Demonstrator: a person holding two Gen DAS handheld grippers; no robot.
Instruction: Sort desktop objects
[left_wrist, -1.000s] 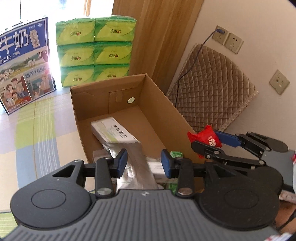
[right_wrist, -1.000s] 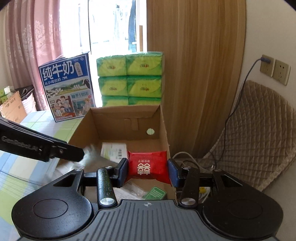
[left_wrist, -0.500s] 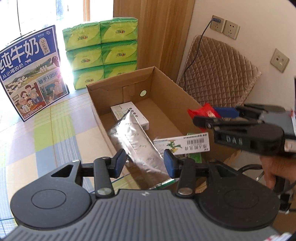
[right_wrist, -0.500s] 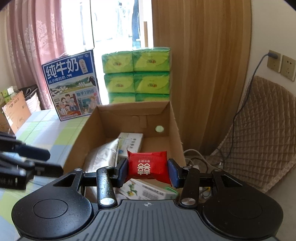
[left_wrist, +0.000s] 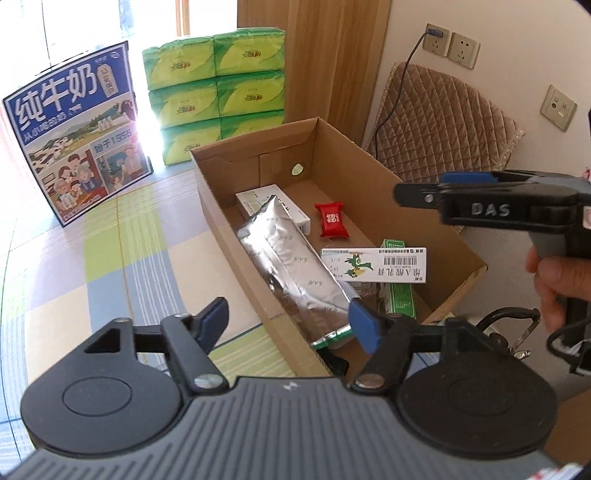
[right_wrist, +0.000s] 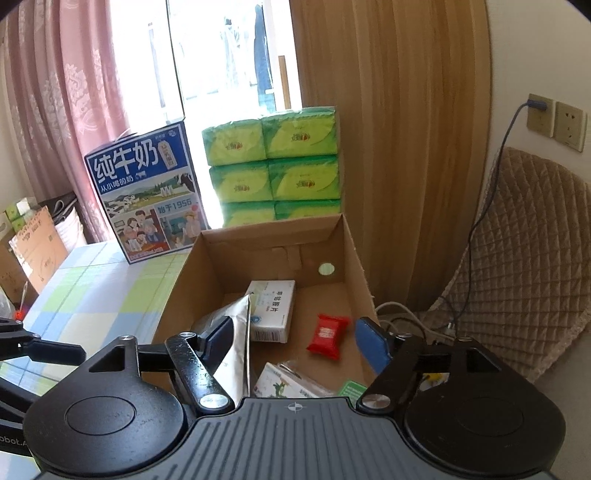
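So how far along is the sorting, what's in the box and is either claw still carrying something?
Done: the cardboard box already holds the red packet, a silver foil pouch, a white medicine box and a green-and-white carton. In hand: nothing; the right claw and left claw are both open and empty. Left: no loose items show on the checked tabletop, so possibly little remains.

A checked tabletop (left_wrist: 110, 258) carries a cardboard box (left_wrist: 369, 162), milk carton (left_wrist: 74, 147) and tissue packs (left_wrist: 214, 92).
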